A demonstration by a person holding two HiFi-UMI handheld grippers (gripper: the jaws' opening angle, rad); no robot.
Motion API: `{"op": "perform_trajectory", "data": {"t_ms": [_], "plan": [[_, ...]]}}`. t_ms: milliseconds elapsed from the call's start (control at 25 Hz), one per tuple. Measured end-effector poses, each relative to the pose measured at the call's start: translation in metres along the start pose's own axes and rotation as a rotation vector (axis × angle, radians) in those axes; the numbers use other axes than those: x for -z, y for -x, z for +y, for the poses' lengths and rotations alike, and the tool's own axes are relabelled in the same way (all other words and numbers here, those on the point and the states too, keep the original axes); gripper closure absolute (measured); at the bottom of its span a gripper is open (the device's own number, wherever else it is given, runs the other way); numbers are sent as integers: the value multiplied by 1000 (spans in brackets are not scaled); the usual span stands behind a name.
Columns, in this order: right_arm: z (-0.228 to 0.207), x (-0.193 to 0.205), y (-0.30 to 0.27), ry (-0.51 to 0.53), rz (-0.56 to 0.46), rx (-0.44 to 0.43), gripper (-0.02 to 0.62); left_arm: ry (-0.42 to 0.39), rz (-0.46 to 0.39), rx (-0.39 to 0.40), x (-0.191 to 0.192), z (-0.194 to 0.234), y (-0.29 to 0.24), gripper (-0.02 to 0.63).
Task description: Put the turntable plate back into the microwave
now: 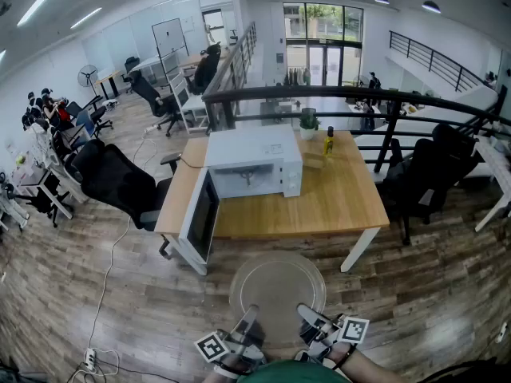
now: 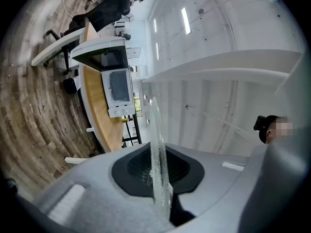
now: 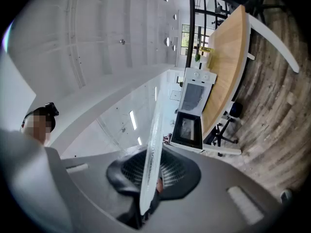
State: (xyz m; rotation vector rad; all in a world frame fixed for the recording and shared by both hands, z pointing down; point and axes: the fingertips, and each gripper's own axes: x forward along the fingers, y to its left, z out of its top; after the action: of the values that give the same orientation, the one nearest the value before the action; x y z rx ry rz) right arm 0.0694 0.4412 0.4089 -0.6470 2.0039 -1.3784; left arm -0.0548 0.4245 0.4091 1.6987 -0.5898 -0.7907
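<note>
Left hand-held gripper [image 1: 247,319] and right hand-held gripper [image 1: 311,317] are each clamping the near rim of the glass turntable plate [image 1: 278,287], short of the table [image 1: 339,204]. Advisable: carrying it level, with even grips, toward the open microwave [image 1: 254,162].

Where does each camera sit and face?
Head view: on the person's head, facing forward and steeply down at the open white microwave on the wooden table; at bottom, forearms plus left gripper and right gripper holding the clear round glass turntable plate.
Left gripper view: on the left gripper, looking along its fingers, shut on the plate's rim, toward the microwave; head at right.
Right gripper view: same on the right gripper; head at left.
Shared: all show plate and microwave.
</note>
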Motion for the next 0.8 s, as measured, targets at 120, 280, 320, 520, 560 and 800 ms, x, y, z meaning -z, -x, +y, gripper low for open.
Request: {"op": "perform_trajectory", "data": {"t_ms": [120,280,320,520,560,800], "plan": [[-1,-2,1,8,-3,1,555,-12,7,11,0,-3,-3,573],[-2,-5,1,10,-8,2,555,-7,10,16,0,-3,-6,572],[-2,-6,2,11,-9,3,556,-5,10,16,1,-3,-7,572],[-5,-11,2,11,-7,3,555,-2,9,15,1,-1,-13,572],[-5,-12,2,13,-6,5,555,-3,8,15,1,-1,-14,572],[-8,-22,6,8,7,-2,549,-20,-2,2,8,3,-20,571]]}}
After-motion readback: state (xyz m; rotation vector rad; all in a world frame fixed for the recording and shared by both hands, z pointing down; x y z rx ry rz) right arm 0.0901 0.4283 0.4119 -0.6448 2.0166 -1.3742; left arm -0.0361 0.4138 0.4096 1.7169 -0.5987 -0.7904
